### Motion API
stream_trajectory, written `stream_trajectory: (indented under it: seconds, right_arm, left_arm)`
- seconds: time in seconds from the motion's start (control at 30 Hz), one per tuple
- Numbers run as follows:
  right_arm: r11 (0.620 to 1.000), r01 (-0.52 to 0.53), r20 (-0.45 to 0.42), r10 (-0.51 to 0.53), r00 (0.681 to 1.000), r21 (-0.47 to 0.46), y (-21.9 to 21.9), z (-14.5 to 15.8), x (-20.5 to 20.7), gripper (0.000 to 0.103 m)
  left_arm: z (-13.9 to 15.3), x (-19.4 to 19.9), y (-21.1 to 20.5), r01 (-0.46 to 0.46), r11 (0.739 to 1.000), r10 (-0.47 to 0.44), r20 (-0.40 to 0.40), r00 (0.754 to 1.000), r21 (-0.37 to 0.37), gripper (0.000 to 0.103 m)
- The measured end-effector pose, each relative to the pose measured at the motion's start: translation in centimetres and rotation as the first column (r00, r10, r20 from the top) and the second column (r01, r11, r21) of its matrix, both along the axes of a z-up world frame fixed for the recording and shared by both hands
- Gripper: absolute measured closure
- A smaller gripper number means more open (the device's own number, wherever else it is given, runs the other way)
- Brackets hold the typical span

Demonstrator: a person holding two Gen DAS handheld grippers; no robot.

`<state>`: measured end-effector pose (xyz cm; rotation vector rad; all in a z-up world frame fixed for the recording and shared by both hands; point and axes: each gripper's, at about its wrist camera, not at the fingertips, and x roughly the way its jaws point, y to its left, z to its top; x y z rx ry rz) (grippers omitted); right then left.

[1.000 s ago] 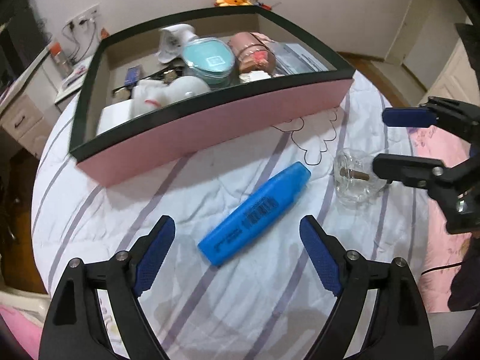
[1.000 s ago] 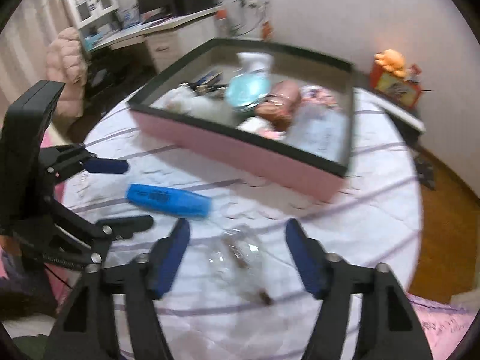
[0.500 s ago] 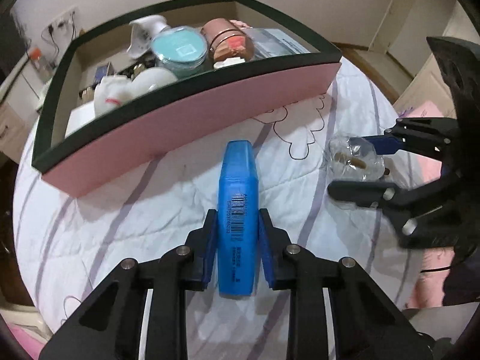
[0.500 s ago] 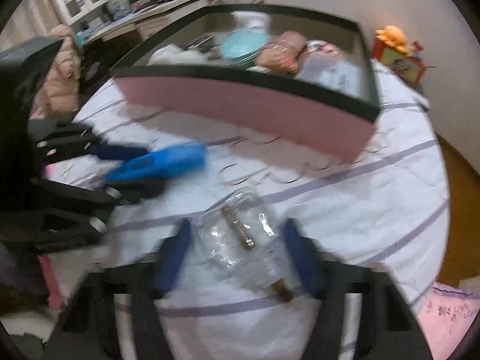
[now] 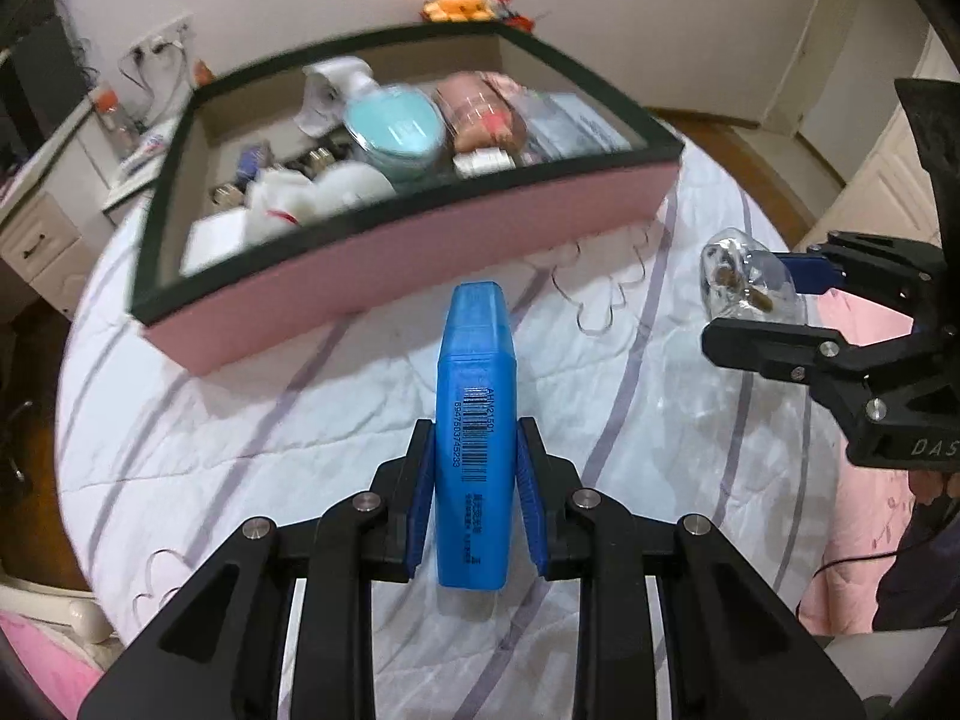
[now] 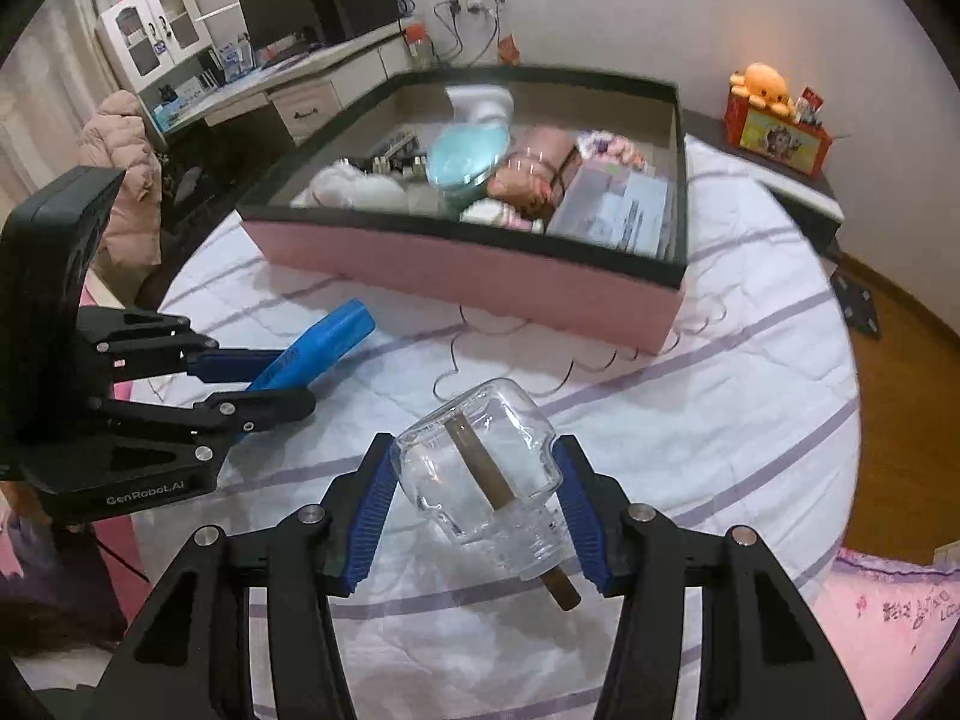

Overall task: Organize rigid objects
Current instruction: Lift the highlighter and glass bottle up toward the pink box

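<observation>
A blue highlighter (image 5: 477, 360) with a barcode label stands out lengthways between the pads of my left gripper (image 5: 475, 429), which is shut on it just above the striped white bedcover. To its right my right gripper (image 5: 744, 306) is shut on a small clear glass bottle (image 5: 735, 276) with a brown stick through it. In the right wrist view the bottle (image 6: 516, 438) sits tilted between the blue pads of the right gripper (image 6: 474, 453). The left gripper (image 6: 294, 381) with the highlighter (image 6: 336, 330) is at the left. Beyond both lies the pink box (image 5: 408, 276) with a dark rim.
The pink box (image 6: 480, 282) holds a teal round case (image 6: 468, 159), white bottles, a pink item and a clear case. A desk with a monitor (image 6: 324, 0) stands behind it. An orange plush toy (image 6: 759, 84) sits on a bedside stand. Wooden floor (image 6: 900, 420) runs past the bed's right edge.
My left gripper closed on the highlighter, which now points straight out from the jaws. My right gripper closed on the glass bottle and raised it off the cover.
</observation>
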<state>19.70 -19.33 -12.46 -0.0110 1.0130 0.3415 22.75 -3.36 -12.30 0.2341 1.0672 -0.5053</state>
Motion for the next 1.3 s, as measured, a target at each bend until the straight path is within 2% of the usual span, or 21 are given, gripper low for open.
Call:
stream_trajectory:
  seconds: [0.2, 0.37, 0.63, 0.73, 0.9, 0.97, 1.1, 1.3]
  right_arm:
    - [1.000, 0.023, 0.093, -0.025, 0.995, 0.020, 0.0, 3.0, -0.2, 0.049]
    - [0.999, 0.034, 0.201, -0.040, 0.979, 0.032, 0.1, 6.5, -1.8, 0.049]
    - [0.999, 0.007, 0.353, -0.026, 0.935, 0.053, 0.9, 11.4, -5.6, 0.049]
    - [0.999, 0.027, 0.403, -0.040, 0.914, 0.037, 1.3, 12.4, -6.9, 0.049]
    - [0.997, 0.059, 0.449, -0.071, 0.891, 0.041, 1.8, 13.3, -9.0, 0.049]
    - [0.997, 0.067, 0.461, -0.080, 0.884, 0.044, 2.1, 13.5, -9.8, 0.048]
    - [0.994, 0.085, 0.477, -0.107, 0.872, 0.068, 2.2, 13.4, -11.4, 0.048]
    - [0.992, 0.092, 0.468, -0.122, 0.875, 0.088, 2.2, 12.9, -12.6, 0.048]
  left_arm:
    - [3.6, -1.2, 0.9, -0.068, 0.998, 0.069, 0.109, 0.992, -0.010, 0.077]
    - [7.4, -3.2, 1.4, -0.106, 0.994, 0.109, 0.232, 0.967, -0.027, 0.077]
    - [13.4, -7.0, 2.6, -0.158, 0.985, 0.170, 0.422, 0.891, -0.064, 0.077]
    - [15.1, -8.7, 3.4, -0.197, 0.977, 0.212, 0.490, 0.846, -0.082, 0.077]
    - [15.9, -10.9, 4.9, -0.241, 0.962, 0.271, 0.522, 0.809, -0.125, 0.077]
    - [16.0, -12.0, 5.4, -0.264, 0.955, 0.293, 0.544, 0.786, -0.133, 0.077]
    - [15.7, -13.6, 6.4, -0.290, 0.940, 0.339, 0.549, 0.764, -0.178, 0.077]
    - [14.6, -14.2, 6.8, -0.311, 0.931, 0.364, 0.534, 0.763, -0.190, 0.077]
